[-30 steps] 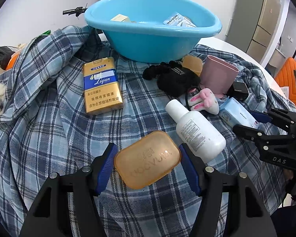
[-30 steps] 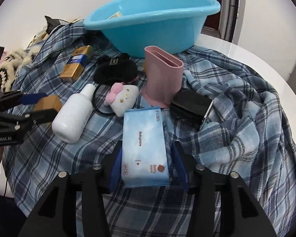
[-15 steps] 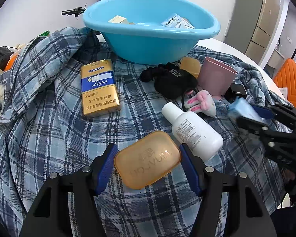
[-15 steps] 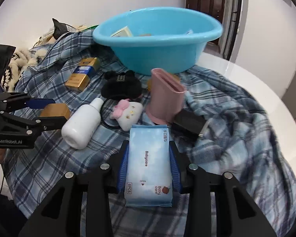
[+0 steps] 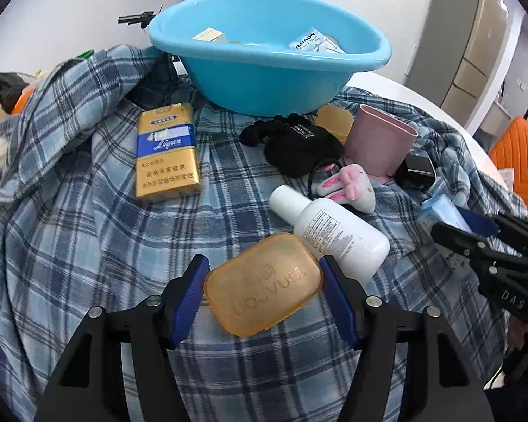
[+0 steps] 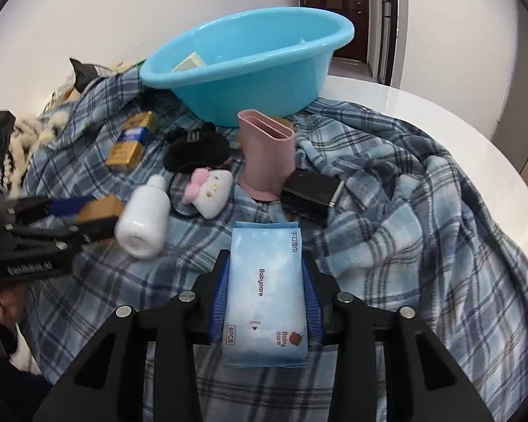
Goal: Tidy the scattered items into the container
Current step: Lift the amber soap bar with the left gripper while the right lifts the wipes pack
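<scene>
My left gripper (image 5: 264,283) is shut on an amber soap box (image 5: 263,283), held just above the plaid blanket (image 5: 70,246). My right gripper (image 6: 265,293) is shut on a light-blue wet-wipes pack (image 6: 265,292), lifted a little off the blanket (image 6: 422,228). The blue basin (image 5: 264,66) stands at the back with a few small boxes inside; in the right wrist view the basin (image 6: 250,70) is beyond the scattered items. Each gripper also shows from the other side: the left one (image 6: 88,216) with its soap box, the right one (image 5: 464,227) with the wipes.
On the blanket lie a gold cigarette carton (image 5: 166,154), a white bottle (image 5: 331,232), a black plush item (image 5: 295,144), a pink-eared plush toy (image 5: 348,186), a pink cup (image 5: 378,140), a second amber box (image 5: 334,117) and a black charger (image 6: 309,193). White table edge (image 6: 440,112) at right.
My right gripper's jaws closed on the wipes pack and lifted it slightly off the blanket. The left gripper kept still, holding the soap box.
</scene>
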Motion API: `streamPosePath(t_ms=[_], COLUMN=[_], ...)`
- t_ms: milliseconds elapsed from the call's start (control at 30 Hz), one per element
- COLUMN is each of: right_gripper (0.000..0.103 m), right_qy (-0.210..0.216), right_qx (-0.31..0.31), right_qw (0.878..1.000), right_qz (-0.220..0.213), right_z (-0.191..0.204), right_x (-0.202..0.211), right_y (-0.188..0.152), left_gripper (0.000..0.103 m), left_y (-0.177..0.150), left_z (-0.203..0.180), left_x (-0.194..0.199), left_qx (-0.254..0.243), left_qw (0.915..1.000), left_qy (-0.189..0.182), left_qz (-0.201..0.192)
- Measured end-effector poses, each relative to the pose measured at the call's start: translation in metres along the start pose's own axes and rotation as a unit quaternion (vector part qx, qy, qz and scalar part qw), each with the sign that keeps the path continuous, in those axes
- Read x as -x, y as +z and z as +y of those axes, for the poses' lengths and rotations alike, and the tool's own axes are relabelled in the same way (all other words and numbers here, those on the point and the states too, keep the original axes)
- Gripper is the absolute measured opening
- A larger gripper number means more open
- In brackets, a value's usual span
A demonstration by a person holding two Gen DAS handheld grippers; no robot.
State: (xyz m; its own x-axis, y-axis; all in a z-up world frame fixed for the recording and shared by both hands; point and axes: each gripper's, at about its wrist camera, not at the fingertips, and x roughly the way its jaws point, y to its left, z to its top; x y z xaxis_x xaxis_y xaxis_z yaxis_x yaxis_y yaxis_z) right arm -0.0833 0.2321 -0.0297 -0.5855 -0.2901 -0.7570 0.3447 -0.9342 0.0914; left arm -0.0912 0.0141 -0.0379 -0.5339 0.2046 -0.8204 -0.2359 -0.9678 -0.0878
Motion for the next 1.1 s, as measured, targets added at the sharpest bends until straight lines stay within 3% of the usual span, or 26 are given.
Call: streamPosePath(t_ms=[300,533,767,900,1000,1100], right_gripper=[0.037,0.037,0.037,0.037,0.037,0.037], right_qy=[-0.004,-0.008,-0.007,-0.004,0.017,0.018], right_qx=[0.001,0.004,0.025,0.032,0.040,0.046], right_qw=[1.000,0.997,0.984,0.973,0.971,0.970], right_qz=[-0.011,-0.072,-0.178,-0.231,-0.237,-0.239], right_z=[0.007,0.009,0.018,0.026,0.031,0.036], right_x=[0.002,0.034,0.098,0.135,0.152,0.159], right_y=[0.008,0.037,0.072,0.077,0.073,0.065], left_gripper=[0.067,0.067,0.067,0.067,0.067,0.067], left_y=[0.008,0.032,0.064,0.066,0.060,0.055], left_z=[0.002,-0.004,-0.012,-0.011,-0.009,-0.010], left_x=[0.013,0.045,0.111,0.153,0.168,0.172], left_qx=[-0.003,-0.020,-0.036,-0.018,-0.007,-0.010], left_qw=[0.9993,0.9960,0.9798,0.9633,0.9586,0.9598], left_qy=[0.026,0.034,0.049,0.067,0.063,0.058], left_qz=[-0.025,-0.080,-0.190,-0.259,-0.278,-0.274])
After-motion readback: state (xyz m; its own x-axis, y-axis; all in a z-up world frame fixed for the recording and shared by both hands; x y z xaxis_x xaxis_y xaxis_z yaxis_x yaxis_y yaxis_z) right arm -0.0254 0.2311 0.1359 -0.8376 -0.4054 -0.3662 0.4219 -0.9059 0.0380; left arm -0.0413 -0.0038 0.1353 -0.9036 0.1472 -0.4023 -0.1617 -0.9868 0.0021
